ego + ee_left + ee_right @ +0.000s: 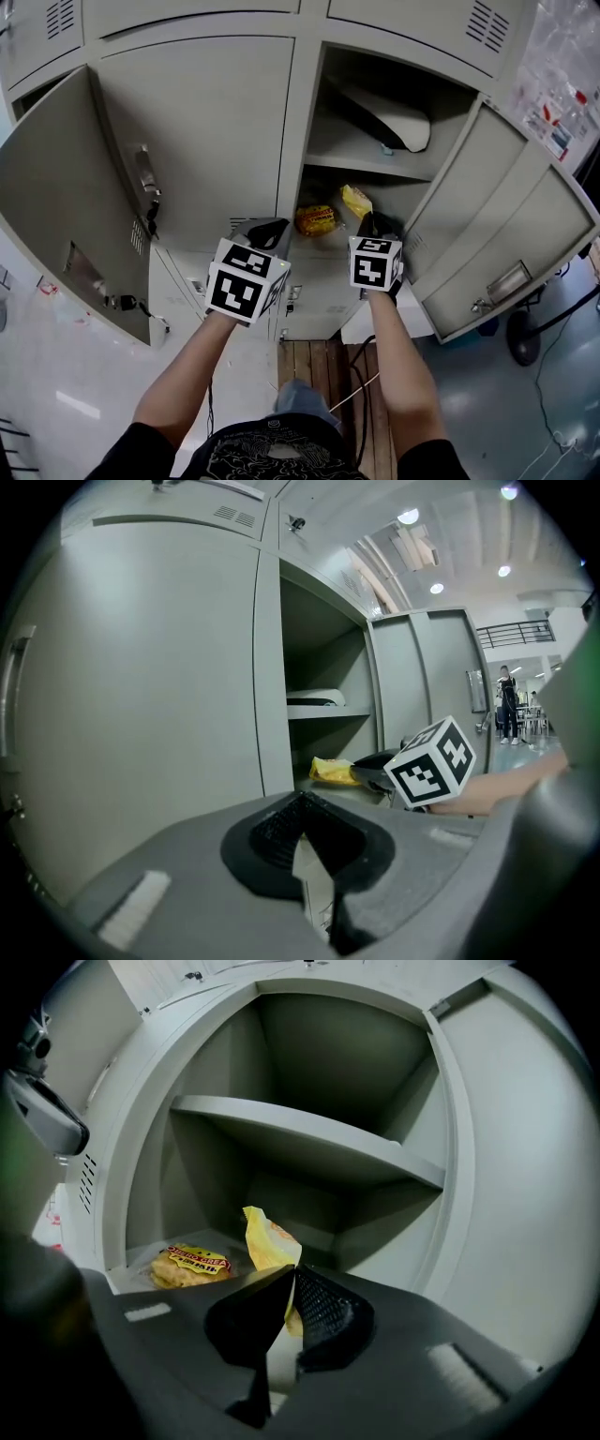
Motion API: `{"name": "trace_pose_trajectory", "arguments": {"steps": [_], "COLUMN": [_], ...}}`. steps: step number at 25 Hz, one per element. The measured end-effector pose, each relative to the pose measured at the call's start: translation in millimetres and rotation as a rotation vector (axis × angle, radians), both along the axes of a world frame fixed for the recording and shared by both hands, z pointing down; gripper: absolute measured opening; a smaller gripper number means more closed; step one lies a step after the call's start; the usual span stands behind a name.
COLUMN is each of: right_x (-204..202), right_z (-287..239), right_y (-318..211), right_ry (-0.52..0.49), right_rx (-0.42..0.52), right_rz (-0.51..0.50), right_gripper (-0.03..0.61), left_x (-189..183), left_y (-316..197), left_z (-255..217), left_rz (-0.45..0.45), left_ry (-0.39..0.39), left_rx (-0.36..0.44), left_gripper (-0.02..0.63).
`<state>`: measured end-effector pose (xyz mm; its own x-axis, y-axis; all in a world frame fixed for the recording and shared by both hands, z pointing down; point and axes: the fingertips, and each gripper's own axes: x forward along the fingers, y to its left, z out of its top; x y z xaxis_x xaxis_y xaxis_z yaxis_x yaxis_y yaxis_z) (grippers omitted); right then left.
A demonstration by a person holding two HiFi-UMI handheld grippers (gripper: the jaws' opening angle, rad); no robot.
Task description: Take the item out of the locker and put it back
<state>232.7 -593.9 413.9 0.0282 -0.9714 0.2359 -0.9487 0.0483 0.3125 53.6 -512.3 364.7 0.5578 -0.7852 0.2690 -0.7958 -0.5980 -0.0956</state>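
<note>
1. The right gripper [291,1283] had its jaws closed on the lower end of a yellow packet [267,1241], the pads pinching the wrapper with almost no gap. The packet stood upright above the jaws. Gripping one end probably left the rest of the packet free to be lowered flat or lifted away.
2. No table was in view, so places are given by the floor of the locker [375,161]. The held packet was inside the lower compartment, toward the right half and near the front edge, and looked lifted clear of the floor. Whether it was on its way out or back in could not be told.
3. A second snack packet [316,220] with a red-and-yellow label lay flat near the front left corner of that floor, apart from the held one. It was likely left there so that only one item was handled.
4. The left gripper [300,832] had its jaw tips together with nothing between them. It hung in front of the closed neighbouring door [206,131], left of the opening, apparently kept out of the way.
5. The locker's own door [497,244] stood swung wide to the right, which gave the right gripper a straight reach.
6. A white object [394,117] lay on the upper shelf, well above the work.
</note>
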Motion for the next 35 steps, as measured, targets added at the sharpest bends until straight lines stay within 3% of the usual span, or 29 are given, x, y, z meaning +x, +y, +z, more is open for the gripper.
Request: {"name": "trace_pose_trajectory", "arguments": {"steps": [13,29,35], "right_x": [1,-1,-3], "right_z": [27,34,38], "right_y": [-22,-25,-22], "right_ry": [0.055,0.088,0.094], "right_rx": [-0.074,-0.092,-0.108], "right_rz": [0.009,-0.019,-0.027], "right_gripper": [0.023,0.034,0.067], "left_x": [-4,-12,-13], "left_y": [-1,-1,1], "left_z": [3,9,10], "left_rz": [-0.019,-0.045,-0.048], "left_ry": [0.008,0.006,0.009], "left_rx": [-0.006,-0.021,-0.027], "left_gripper": [0.000,0.000,0.000]}}
